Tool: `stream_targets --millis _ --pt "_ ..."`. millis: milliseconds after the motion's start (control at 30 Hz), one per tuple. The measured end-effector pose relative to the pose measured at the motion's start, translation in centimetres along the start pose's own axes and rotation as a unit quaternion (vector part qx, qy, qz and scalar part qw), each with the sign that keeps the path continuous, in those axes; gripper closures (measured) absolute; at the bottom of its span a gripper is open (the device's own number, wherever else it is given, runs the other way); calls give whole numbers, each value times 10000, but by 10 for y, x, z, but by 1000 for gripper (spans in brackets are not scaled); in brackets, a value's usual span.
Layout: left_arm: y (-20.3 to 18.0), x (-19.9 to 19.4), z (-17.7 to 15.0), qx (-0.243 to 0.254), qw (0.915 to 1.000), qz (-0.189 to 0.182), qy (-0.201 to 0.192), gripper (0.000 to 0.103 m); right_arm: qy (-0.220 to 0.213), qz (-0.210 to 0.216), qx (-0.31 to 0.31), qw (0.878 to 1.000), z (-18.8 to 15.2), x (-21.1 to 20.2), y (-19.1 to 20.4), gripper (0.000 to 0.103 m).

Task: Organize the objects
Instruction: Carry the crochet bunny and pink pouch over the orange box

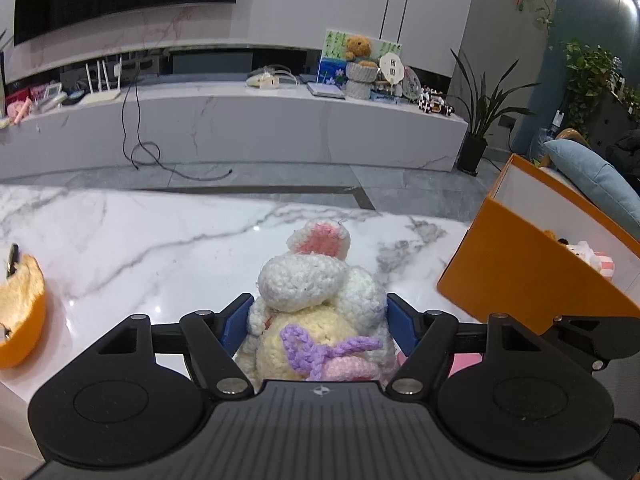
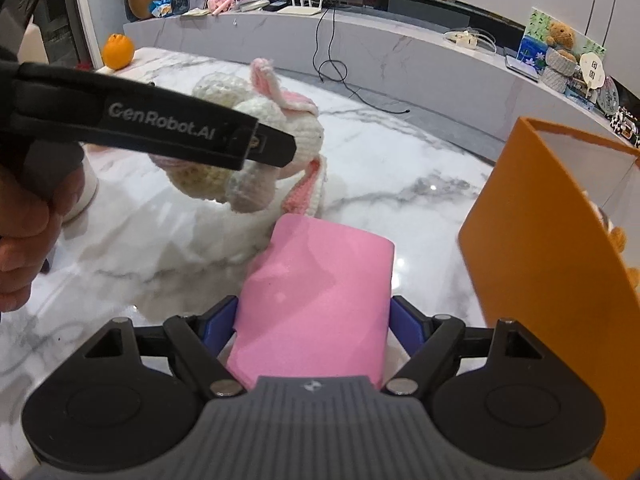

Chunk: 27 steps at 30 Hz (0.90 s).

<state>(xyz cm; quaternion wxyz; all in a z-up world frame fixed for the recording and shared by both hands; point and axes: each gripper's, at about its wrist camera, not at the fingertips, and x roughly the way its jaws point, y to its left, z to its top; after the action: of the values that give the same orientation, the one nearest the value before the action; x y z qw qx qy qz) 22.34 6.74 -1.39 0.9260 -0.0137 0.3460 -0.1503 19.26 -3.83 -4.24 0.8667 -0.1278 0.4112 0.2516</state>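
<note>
Left gripper (image 1: 318, 330) clamped on a crocheted white rabbit (image 1: 320, 304) held above the marble table (image 1: 140, 240), right gripper (image 2: 312, 320) clamped on a pink block (image 2: 320, 300) just beside it, open orange box (image 2: 540, 260) near the table's right edge, an orange (image 2: 118, 51) at the far left corner.

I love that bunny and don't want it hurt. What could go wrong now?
Two things might go wrong.
1. The left gripper pinches only the crocheted bunny around its soft body, held above the marble table. Its long ear dangles, so it might snag on the orange box rim.
2. The right gripper holds a pink block close beside the bunny and the box. Both may bump if they head for the box together.
</note>
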Motion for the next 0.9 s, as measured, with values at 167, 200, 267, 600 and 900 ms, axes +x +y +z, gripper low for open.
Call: stream_targets --millis 167,200,267,600,900 --pt "-4 -10 5 34 9999 -10 -148 21 -100 -6 29 9999 2 -9 -3 22" --pt "-5 -12 5 42 9998 -8 -168 21 -114 -8 29 9999 2 -10 -3 22" --pt "-6 -15 7 55 9998 16 -214 21 -150 -11 34 9999 3 -12 -5 22" --pt "-7 -30 15 -89 9989 143 -431 21 -403 -55 125 9991 10 -29 -15 22" --pt "-10 -43 22 -109 9976 283 -630 21 -668 -147 265 9973 14 -47 -29 22"
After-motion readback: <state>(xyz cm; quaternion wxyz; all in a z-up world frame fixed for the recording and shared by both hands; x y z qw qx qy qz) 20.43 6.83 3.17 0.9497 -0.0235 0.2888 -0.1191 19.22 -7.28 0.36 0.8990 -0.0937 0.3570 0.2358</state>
